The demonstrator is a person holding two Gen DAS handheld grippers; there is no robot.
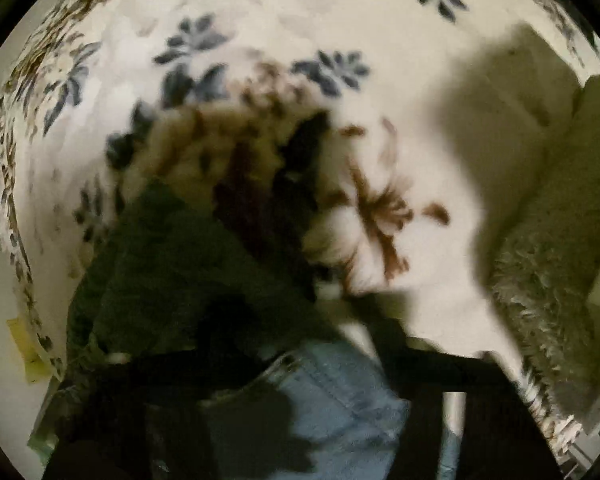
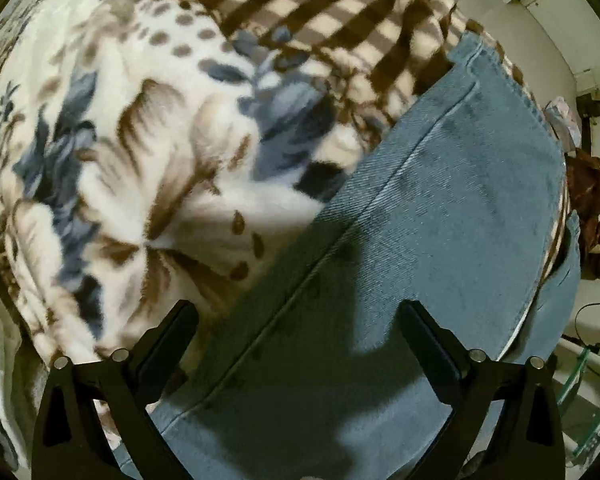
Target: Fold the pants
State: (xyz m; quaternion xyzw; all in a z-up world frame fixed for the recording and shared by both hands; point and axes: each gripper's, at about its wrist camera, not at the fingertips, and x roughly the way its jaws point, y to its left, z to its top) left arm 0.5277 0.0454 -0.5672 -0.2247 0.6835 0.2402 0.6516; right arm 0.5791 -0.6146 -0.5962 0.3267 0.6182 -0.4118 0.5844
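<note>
The pants are light blue jeans. In the right wrist view a jeans leg [image 2: 440, 200] lies flat on a floral fleece blanket [image 2: 140, 140], its hem at the upper right. My right gripper [image 2: 300, 320] is open above the leg, its fingers astride the seam and holding nothing. In the left wrist view, which is blurred, the jeans' pocket part with a rivet [image 1: 324, 392] hangs close to the lens between dark fingers [image 1: 420, 344]. My left gripper [image 1: 340, 340] looks shut on this denim.
A dark green cloth [image 1: 172, 272] lies by the left gripper. An olive fuzzy blanket [image 1: 548, 240] lies at the right. A brown checked blanket [image 2: 320, 12] covers the far bed. Clutter and a glass shelf [image 2: 580, 380] stand past the bed edge at the right.
</note>
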